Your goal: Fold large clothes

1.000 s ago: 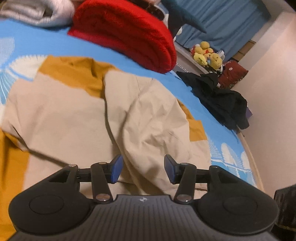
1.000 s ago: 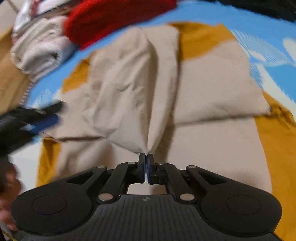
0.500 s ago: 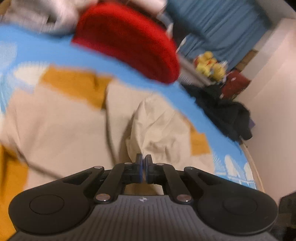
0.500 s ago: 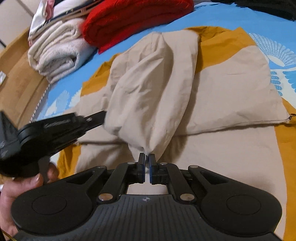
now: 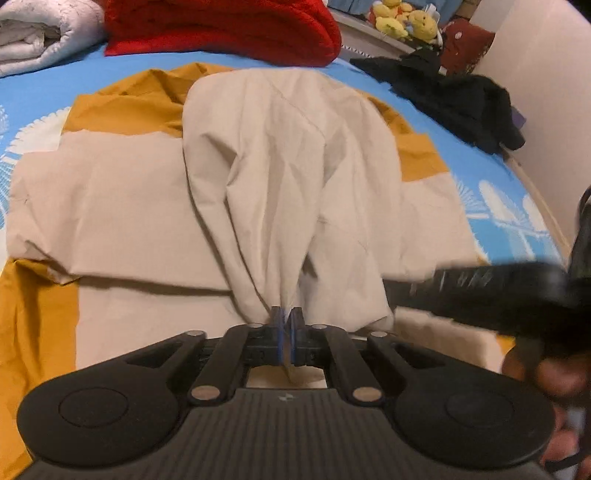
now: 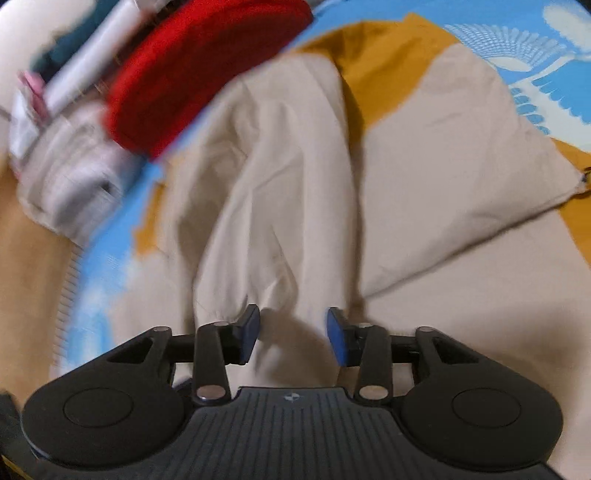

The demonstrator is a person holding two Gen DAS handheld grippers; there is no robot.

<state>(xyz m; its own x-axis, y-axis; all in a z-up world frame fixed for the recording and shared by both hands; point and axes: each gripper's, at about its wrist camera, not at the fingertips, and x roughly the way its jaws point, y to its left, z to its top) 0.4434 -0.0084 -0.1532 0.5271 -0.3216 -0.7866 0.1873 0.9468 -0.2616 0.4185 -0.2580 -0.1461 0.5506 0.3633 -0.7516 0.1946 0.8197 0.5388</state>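
Left gripper [image 5: 285, 322] clamped on bunched end of beige sleeve [image 5: 288, 177]; sleeve's long axis runs straight ahead toward red blanket [image 5: 221, 29]. Right gripper [image 6: 291, 334] jaws apart, gripping nothing, same sleeve end lying between pads. Garment spread on bed [image 5: 44, 88].

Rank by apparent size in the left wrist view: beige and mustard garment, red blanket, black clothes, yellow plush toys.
1. beige and mustard garment
2. red blanket
3. black clothes
4. yellow plush toys
The three far ones may look smaller only because of distance.
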